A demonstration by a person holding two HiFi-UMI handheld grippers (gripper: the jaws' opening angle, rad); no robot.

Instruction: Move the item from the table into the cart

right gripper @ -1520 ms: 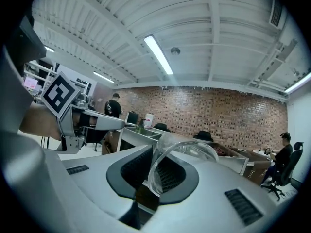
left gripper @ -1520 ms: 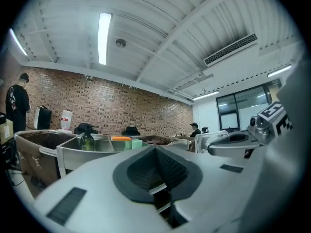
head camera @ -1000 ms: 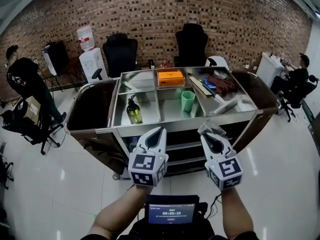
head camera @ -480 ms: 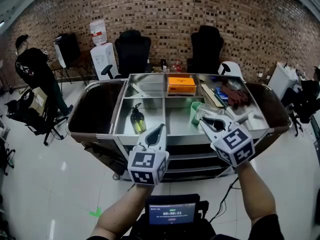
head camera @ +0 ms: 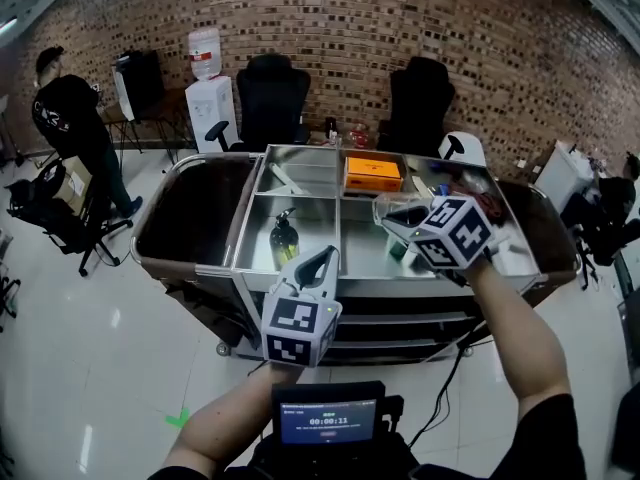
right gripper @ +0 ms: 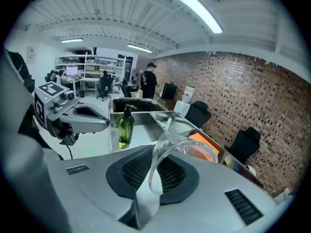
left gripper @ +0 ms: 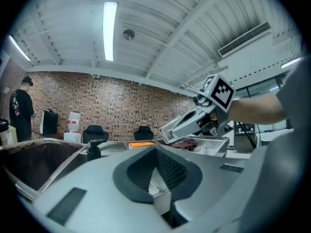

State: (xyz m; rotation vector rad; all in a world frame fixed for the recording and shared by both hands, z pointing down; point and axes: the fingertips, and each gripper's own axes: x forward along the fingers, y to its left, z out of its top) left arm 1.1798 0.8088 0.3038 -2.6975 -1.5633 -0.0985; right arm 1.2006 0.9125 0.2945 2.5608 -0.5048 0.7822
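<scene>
A clear plastic cup (head camera: 393, 207) hangs over the cart's (head camera: 300, 280) middle tray, its rim pinched in my right gripper (head camera: 387, 218), which points left and tilts down. In the right gripper view the cup's rim (right gripper: 181, 141) curves out from between the pads of that gripper (right gripper: 151, 176). My left gripper (head camera: 322, 259) is level at the cart's front edge, shut with nothing in it. In the left gripper view its pads (left gripper: 156, 178) meet, and the right gripper (left gripper: 194, 122) shows beyond them.
In the cart's trays are a green pump bottle (head camera: 284, 238), an orange box (head camera: 372, 174), a green cup (head camera: 399, 251) partly hidden, and dark red gloves (head camera: 488, 204). Two black chairs (head camera: 275, 93), a water dispenser (head camera: 210, 96) and a standing person (head camera: 70, 118) lie behind.
My right gripper has carried the clear cup from the cart's front edge out over the trays and turned it leftward. The left gripper has shifted slightly to the right.
</scene>
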